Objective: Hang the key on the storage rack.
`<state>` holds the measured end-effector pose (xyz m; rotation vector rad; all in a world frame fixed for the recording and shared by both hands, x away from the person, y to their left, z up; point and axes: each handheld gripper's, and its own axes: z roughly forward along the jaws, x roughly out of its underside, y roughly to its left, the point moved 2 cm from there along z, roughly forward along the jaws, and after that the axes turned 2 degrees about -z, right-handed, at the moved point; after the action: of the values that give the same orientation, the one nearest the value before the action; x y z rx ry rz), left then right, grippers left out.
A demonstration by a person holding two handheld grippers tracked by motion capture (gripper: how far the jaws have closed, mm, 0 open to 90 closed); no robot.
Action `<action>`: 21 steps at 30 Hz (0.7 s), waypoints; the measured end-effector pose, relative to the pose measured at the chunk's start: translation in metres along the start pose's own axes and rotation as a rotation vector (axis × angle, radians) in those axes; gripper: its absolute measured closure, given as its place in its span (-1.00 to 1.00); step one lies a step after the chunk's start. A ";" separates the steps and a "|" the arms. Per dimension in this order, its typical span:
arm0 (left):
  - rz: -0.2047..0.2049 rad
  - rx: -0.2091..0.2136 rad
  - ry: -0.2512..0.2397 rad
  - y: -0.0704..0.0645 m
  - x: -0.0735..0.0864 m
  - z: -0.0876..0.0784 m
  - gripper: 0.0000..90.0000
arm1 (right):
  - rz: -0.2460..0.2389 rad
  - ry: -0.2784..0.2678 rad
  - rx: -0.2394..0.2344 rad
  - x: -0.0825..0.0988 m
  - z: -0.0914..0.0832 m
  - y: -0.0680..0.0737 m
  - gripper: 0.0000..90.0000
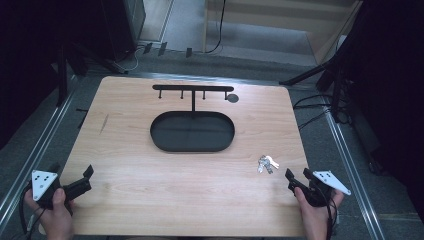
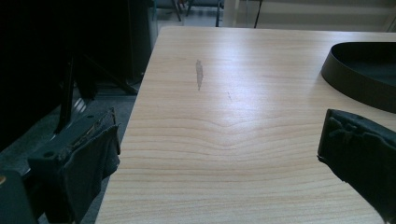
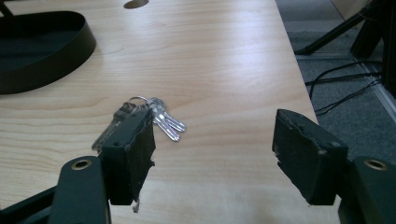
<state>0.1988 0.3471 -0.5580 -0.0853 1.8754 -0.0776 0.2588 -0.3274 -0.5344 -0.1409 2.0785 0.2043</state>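
A bunch of silver keys (image 1: 267, 163) lies flat on the wooden table (image 1: 130, 150) at the right, a short way ahead of my right gripper (image 1: 297, 175). That gripper is open and holds nothing. In the right gripper view the keys (image 3: 154, 117) lie just beyond the left jaw, partly hidden by it. A black oval tray (image 1: 192, 131) with an upright key rack (image 1: 192, 89) stands at the table's middle back. My left gripper (image 1: 90, 178) rests open at the front left corner, far from the keys. The tray's wall (image 2: 348, 77) appears at the right of the left gripper view.
A round grey hole (image 1: 233, 98) sits in the table behind the tray's right end. Black stands and cables (image 1: 320, 107) lie on the floor to the right of the table. A dark smudge (image 1: 104, 122) marks the wood at the left.
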 end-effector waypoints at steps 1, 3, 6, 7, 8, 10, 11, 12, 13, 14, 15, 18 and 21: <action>-0.001 0.000 0.001 0.000 0.000 0.000 -1.00 | -0.014 0.009 -0.001 -0.005 0.000 0.003 -0.34; 0.001 0.001 0.000 0.000 0.000 0.000 -1.00 | -0.039 0.032 -0.005 -0.018 0.002 0.008 -0.35; 0.001 -0.001 0.000 0.000 0.000 0.000 -1.00 | -0.052 0.061 -0.001 -0.030 0.005 0.013 -0.36; 0.000 0.000 -0.001 0.000 0.000 0.000 -1.00 | -0.054 0.077 -0.001 -0.036 0.007 0.015 -0.36; 0.000 0.001 -0.001 0.000 0.000 0.000 -1.00 | -0.050 0.091 -0.009 -0.041 0.009 0.017 -0.36; -0.001 0.001 0.000 0.000 0.000 0.000 -1.00 | -0.069 0.135 -0.006 -0.049 0.013 0.021 -0.36; 0.000 0.000 0.001 0.000 0.000 0.000 -1.00 | -0.077 0.162 -0.010 -0.053 0.016 0.024 -0.33; 0.000 0.000 -0.001 0.000 0.000 0.000 -1.00 | -0.088 0.190 -0.027 -0.056 0.019 0.026 -0.32; 0.000 -0.001 -0.003 0.000 0.000 0.000 -1.00 | -0.098 0.231 -0.041 -0.059 0.023 0.028 -0.32; 0.000 -0.001 -0.003 0.000 0.000 0.000 -1.00 | -0.117 0.269 -0.041 -0.062 0.026 0.030 -0.32; 0.000 -0.001 -0.003 0.000 0.000 0.000 -1.00 | -0.132 0.301 -0.043 -0.064 0.030 0.033 -0.32; -0.001 -0.001 -0.002 0.000 0.000 0.000 -1.00 | -0.160 0.390 -0.038 -0.071 0.038 0.039 -0.31; -0.002 -0.003 -0.001 0.000 0.000 0.000 -1.00 | -0.151 0.464 -0.018 -0.077 0.046 0.043 -0.29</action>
<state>0.1986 0.3472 -0.5580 -0.0892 1.8749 -0.0760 0.3277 -0.2745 -0.4860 -0.3854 2.5137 0.1037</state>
